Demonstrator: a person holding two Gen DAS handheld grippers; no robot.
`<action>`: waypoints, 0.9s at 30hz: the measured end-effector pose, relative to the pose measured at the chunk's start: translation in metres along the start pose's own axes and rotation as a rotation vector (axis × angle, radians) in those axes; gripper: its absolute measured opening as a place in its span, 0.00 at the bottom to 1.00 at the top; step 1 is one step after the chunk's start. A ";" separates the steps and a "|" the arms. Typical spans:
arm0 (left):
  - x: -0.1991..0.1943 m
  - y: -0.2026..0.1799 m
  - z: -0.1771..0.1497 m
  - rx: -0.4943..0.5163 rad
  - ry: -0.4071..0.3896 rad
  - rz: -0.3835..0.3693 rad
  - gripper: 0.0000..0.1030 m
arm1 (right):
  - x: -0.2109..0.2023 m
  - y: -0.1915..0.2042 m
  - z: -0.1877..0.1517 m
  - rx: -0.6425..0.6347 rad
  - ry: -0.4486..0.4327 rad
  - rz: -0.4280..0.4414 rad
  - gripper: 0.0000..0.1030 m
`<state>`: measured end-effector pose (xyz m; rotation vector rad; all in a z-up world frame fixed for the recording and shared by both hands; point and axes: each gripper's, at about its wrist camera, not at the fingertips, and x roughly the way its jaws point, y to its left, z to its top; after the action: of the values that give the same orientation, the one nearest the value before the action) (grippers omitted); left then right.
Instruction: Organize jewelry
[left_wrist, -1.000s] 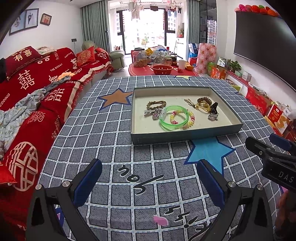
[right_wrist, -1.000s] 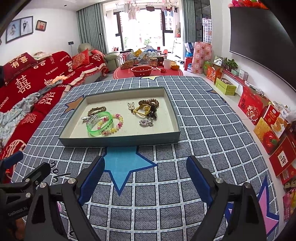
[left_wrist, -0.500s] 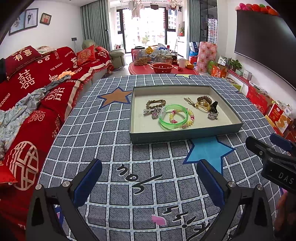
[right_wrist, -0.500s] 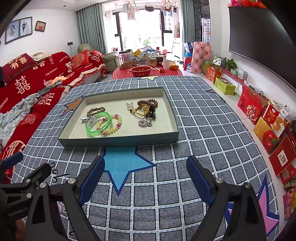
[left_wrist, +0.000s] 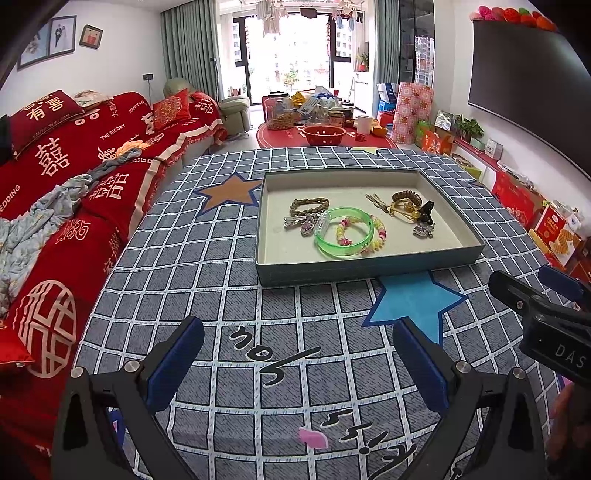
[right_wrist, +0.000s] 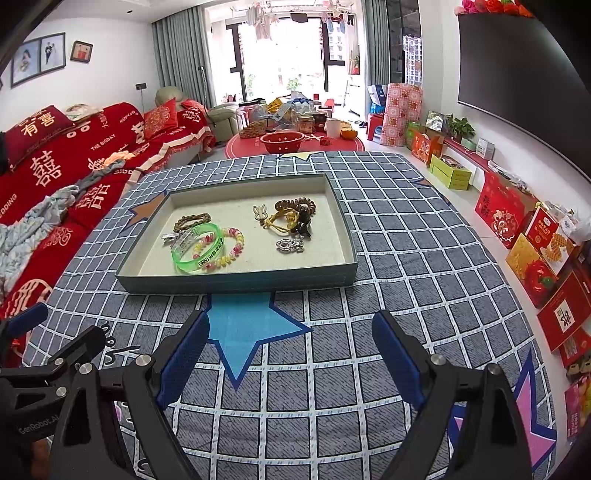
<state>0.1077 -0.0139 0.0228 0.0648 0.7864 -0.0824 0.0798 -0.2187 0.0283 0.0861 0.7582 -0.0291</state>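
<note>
A shallow grey-blue tray (left_wrist: 369, 267) (right_wrist: 236, 282) sits on the checked tablecloth. In it lie a green bangle (left_wrist: 343, 236) (right_wrist: 197, 247), a pastel bead bracelet (left_wrist: 378, 232) (right_wrist: 236, 247), a brown braided bracelet (left_wrist: 308, 205) (right_wrist: 192, 220), a yellow cord with brown beads (left_wrist: 404, 205) (right_wrist: 291, 212), a black clip (left_wrist: 426, 212), and silver charms (left_wrist: 423, 230) (right_wrist: 290, 245). My left gripper (left_wrist: 299, 350) is open and empty, well short of the tray. My right gripper (right_wrist: 290, 343) is open and empty, also short of the tray.
A red sofa (left_wrist: 55, 177) runs along the table's left side. A low red table with a red bowl (left_wrist: 323, 133) stands beyond the far edge. Boxes (right_wrist: 535, 240) line the floor on the right. The other gripper shows at each view's edge (left_wrist: 546, 325).
Both grippers have stayed open and drawn slightly back and up; the tray looks a little farther away. Nothing in the tray has moved.
</note>
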 end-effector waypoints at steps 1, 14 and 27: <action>0.000 0.000 0.000 0.001 0.001 -0.001 1.00 | 0.000 0.000 0.000 0.001 0.000 0.000 0.89; 0.000 0.000 0.000 0.000 0.004 -0.002 1.00 | -0.001 -0.001 0.001 0.002 0.003 0.001 0.89; 0.001 -0.002 0.000 0.000 0.007 -0.001 1.00 | 0.000 -0.001 0.001 0.002 0.003 0.002 0.89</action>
<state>0.1081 -0.0157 0.0220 0.0642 0.7934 -0.0834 0.0804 -0.2197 0.0294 0.0886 0.7612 -0.0275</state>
